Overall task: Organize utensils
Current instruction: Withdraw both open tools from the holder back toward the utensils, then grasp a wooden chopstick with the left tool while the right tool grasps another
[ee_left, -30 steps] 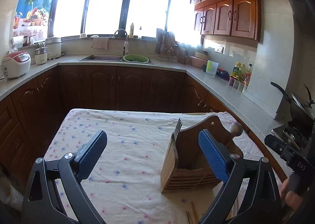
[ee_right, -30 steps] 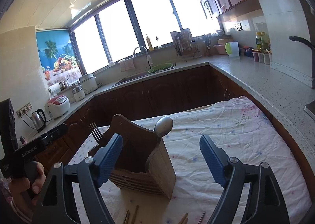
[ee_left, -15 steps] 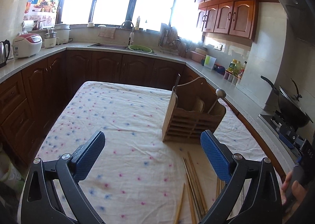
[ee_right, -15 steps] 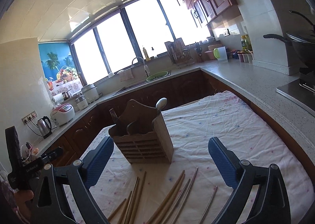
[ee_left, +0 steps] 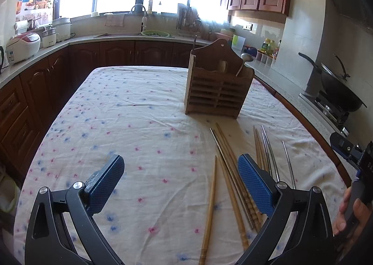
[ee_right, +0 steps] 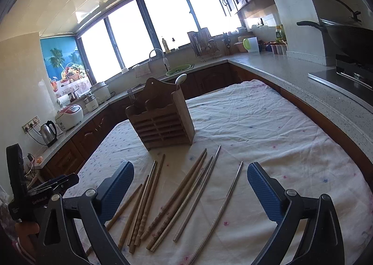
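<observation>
A slatted wooden utensil holder stands upright on the flowered tablecloth, holding a fork and a metal ladle. In front of it lie several wooden chopsticks and several metal chopsticks, loose and fanned out. My left gripper hovers open above the cloth, with the chopsticks by its right finger. My right gripper is open over the chopstick spread, pads clear of them.
Dark wood cabinets and a grey counter wrap around the table. A wok sits on the stove at right, and a rice cooker and kettle at left. A hand holds the other gripper's handle.
Both grippers have drawn back from the holder and tilted down, so the chopsticks in front of it came into view. The right gripper's jaws widened a little.
</observation>
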`<control>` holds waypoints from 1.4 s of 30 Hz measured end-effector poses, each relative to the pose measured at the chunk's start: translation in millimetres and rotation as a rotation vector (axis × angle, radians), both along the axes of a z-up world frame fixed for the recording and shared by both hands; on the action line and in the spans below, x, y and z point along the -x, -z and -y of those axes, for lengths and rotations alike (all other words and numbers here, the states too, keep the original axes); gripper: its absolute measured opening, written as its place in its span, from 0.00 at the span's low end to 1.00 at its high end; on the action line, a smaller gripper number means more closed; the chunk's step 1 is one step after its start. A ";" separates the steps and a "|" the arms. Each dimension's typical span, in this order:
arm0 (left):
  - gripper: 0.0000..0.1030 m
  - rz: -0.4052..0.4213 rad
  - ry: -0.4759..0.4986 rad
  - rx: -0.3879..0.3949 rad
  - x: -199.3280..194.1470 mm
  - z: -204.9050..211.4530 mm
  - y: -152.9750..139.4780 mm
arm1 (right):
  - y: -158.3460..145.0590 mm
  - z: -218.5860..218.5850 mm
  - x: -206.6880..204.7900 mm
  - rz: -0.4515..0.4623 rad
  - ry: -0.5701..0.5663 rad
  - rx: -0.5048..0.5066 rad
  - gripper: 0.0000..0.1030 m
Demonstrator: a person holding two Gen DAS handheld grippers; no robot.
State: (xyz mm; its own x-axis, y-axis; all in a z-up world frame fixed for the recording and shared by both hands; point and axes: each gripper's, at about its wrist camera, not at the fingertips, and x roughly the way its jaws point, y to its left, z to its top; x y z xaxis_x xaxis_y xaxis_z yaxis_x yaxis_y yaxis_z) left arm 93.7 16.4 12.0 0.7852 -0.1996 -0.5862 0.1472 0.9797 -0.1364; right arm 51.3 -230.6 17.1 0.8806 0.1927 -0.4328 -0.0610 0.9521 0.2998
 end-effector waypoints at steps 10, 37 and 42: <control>0.97 -0.082 0.048 -0.065 1.4 16.1 21.5 | 15.0 0.3 2.5 -0.064 0.004 0.001 0.96; 0.31 -0.282 0.159 -0.193 -56.8 55.0 69.1 | 73.0 -50.3 -131.0 -0.401 -0.131 0.064 0.18; 0.29 -0.294 0.146 -0.175 -75.8 48.2 68.0 | 82.2 -43.2 -154.7 -0.432 -0.098 0.076 0.11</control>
State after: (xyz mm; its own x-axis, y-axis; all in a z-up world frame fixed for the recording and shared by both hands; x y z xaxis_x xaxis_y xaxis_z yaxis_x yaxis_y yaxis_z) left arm 169.5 -31.8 -55.9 0.5489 -0.1737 -0.8176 0.2662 0.9636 -0.0261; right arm 206.0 -187.5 -65.1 0.5949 0.2202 -0.7731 -0.0367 0.9682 0.2475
